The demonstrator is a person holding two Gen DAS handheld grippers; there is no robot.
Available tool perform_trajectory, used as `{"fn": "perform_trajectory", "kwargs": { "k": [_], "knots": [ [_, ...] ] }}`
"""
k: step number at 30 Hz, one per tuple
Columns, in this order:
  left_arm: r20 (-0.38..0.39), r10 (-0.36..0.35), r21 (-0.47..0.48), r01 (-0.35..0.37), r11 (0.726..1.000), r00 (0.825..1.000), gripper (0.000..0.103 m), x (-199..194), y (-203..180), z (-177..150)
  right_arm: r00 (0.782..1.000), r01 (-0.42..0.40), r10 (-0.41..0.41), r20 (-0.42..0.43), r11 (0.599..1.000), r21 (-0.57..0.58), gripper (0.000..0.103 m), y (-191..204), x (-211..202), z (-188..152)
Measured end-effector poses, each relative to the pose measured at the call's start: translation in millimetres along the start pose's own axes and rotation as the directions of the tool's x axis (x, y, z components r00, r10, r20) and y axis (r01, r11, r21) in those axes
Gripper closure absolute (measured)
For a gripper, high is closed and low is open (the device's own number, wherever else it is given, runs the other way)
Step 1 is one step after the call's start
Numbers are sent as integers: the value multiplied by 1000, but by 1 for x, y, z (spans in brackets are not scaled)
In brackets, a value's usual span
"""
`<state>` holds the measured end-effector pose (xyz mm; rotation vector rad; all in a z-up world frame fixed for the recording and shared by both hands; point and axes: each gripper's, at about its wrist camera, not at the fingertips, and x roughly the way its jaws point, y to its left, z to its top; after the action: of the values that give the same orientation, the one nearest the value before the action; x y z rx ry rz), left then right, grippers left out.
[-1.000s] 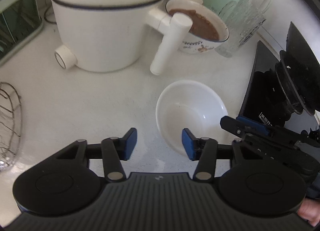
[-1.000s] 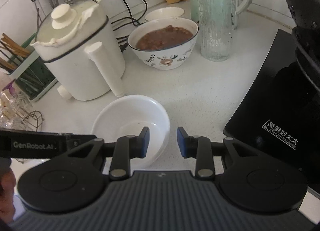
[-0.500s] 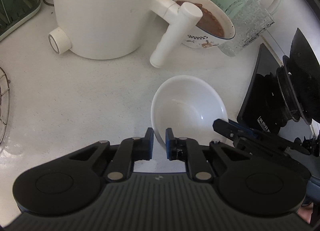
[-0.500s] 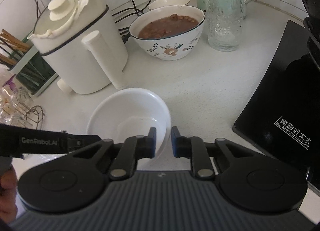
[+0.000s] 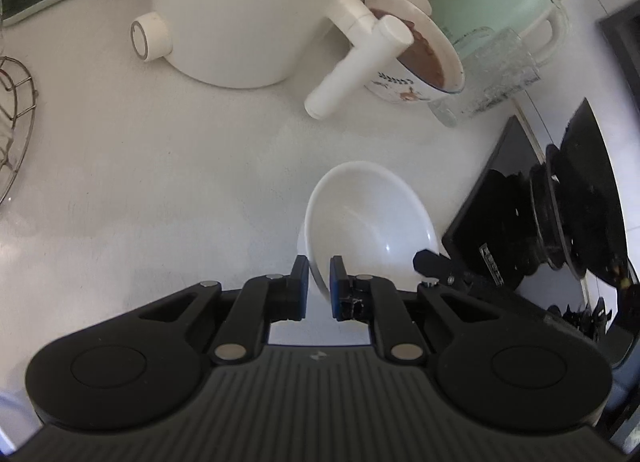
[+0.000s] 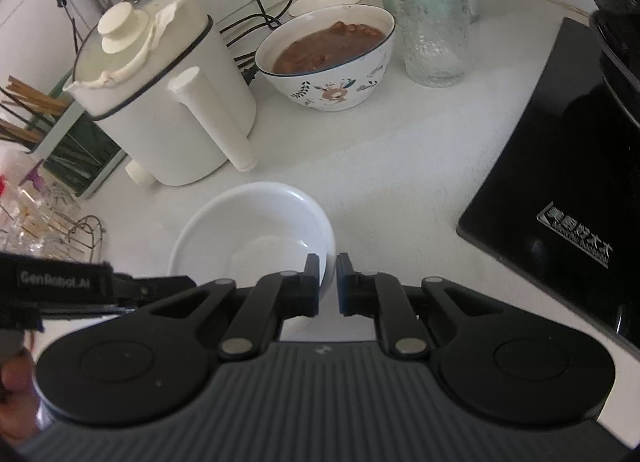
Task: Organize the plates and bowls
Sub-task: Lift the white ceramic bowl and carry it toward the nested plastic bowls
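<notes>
An empty white bowl (image 5: 370,222) is held over the white counter, tilted up on its left side. My left gripper (image 5: 319,286) is shut on the bowl's near left rim. My right gripper (image 6: 328,282) is shut on the near right rim of the same bowl (image 6: 252,230). A patterned bowl of brown bean soup (image 6: 328,58) stands behind, with a small white dish (image 6: 328,0) further back. The tip of the right gripper (image 5: 430,262) shows at the bowl's right edge in the left wrist view.
A white electric pot with a handle (image 6: 168,102) stands left of the soup bowl. A ribbed glass (image 6: 434,14) and a green kettle (image 5: 496,2) are behind. A black induction cooker (image 6: 560,166) with a dark pan is on the right. A wire rack (image 5: 14,122) is at the left.
Both grippers closed from open onto the white bowl's rim, one on each side. The bowl has since risen and tilted off the counter.
</notes>
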<state>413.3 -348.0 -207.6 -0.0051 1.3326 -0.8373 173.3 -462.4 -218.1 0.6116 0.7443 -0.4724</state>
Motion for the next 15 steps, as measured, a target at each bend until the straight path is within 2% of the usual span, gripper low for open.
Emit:
{"fn": "perform_trajectory", "kwargs": {
  "k": [3,8,15],
  "knots": [
    [-1,-11,-28,11,1000,1000,90,-8,3,-4,1000,-14,14,2,1000,-15,92,3,-8,-2],
    [22,35,3,-35,999,999,90,-27,-6,-16,999,-40,40,12,999,-25,92,10,-22,-3],
    [43,45,8,-45,999,998,90,-56,-10,-24,999,-53,52,-11,998,-37,92,22,-43,1]
  ]
}}
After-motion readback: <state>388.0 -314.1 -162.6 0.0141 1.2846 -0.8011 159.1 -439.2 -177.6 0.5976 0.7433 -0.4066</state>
